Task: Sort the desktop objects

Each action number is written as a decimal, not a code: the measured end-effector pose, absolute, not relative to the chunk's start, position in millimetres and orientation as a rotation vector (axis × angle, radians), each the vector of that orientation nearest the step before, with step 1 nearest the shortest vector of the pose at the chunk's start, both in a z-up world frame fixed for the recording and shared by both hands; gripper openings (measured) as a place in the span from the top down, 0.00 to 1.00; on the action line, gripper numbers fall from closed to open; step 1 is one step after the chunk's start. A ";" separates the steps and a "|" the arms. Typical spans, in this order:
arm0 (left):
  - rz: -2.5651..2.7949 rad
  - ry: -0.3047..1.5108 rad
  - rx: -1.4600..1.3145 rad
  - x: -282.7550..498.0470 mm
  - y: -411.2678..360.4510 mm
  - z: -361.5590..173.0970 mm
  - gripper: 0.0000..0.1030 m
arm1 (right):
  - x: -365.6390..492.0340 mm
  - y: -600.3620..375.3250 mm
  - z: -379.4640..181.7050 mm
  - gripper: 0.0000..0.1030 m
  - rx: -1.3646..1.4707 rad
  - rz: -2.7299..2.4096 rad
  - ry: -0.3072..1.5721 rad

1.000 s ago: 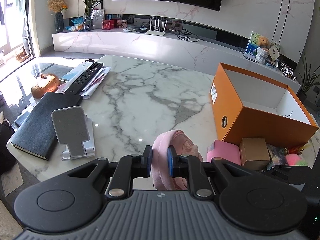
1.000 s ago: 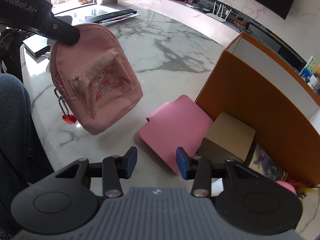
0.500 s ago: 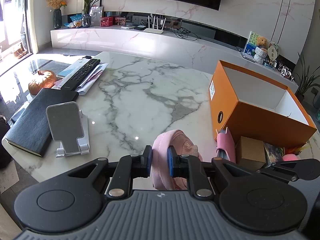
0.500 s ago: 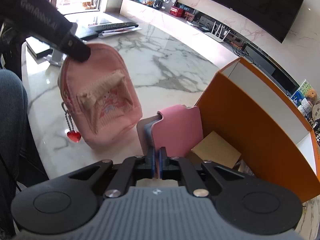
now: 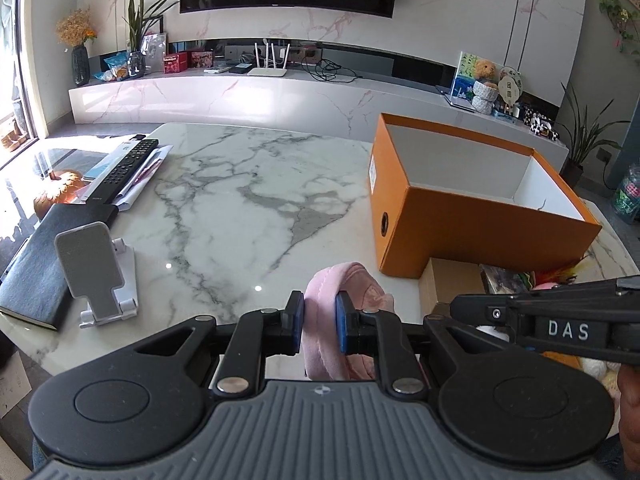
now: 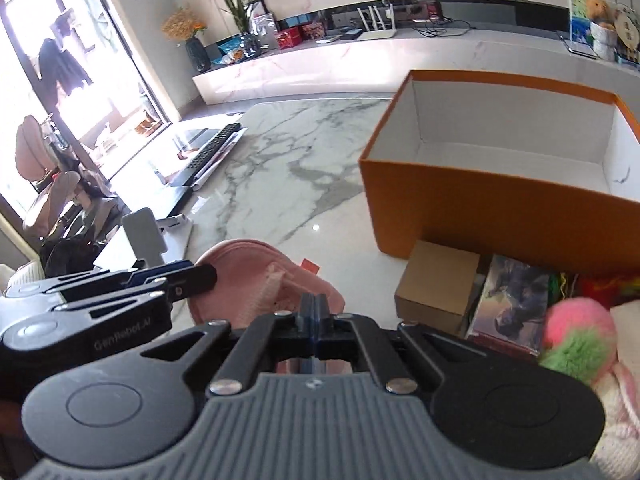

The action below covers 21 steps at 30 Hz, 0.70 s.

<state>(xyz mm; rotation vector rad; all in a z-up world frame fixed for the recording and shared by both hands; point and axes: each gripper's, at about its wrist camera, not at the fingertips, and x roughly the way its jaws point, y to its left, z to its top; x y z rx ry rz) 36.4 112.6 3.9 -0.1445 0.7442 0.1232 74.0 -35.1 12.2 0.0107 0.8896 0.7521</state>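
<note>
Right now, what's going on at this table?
A person is sorting desk clutter with two handheld grippers. The left gripper is clamped on the top of a small pink backpack, held over the marble table. The right gripper is shut, apparently on a thin pink item that is mostly hidden behind its pads. The open orange box just ahead looks empty. A small cardboard box sits against its near wall.

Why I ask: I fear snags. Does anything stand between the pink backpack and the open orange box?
Nothing visible does. The pink backpack hangs in the left gripper near the orange box, whose top is open. The brown carton sits low against its wall. The right gripper, shut on a pink card, is alongside.
</note>
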 end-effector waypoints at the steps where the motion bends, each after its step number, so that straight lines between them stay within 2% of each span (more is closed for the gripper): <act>1: 0.113 0.749 -0.138 35.8 108.0 2.8 0.82 | 74.4 -38.0 10.0 1.00 0.026 0.747 0.900; 5: 0.091 0.753 -0.118 33.6 95.3 1.2 0.82 | 74.4 -53.7 5.3 1.00 0.062 0.728 0.920; 8: 0.095 0.754 -0.110 32.3 92.8 1.5 0.82 | 74.9 -71.4 6.5 0.93 0.106 0.703 0.909; 10: 0.099 0.756 -0.109 31.4 92.3 1.0 0.82 | 73.4 -86.9 8.9 0.86 0.118 0.685 0.896; 11: 0.102 0.755 -0.106 31.1 92.0 0.7 0.82 | 72.6 -95.4 8.7 0.71 0.120 0.677 0.898; 12: 0.105 0.755 -0.103 31.0 91.7 0.6 0.82 | 70.6 -103.9 8.0 0.61 0.120 0.675 0.903; 21: 0.111 0.761 -0.059 20.7 84.6 6.8 0.82 | 37.9 -136.9 -6.5 0.59 0.072 0.634 1.022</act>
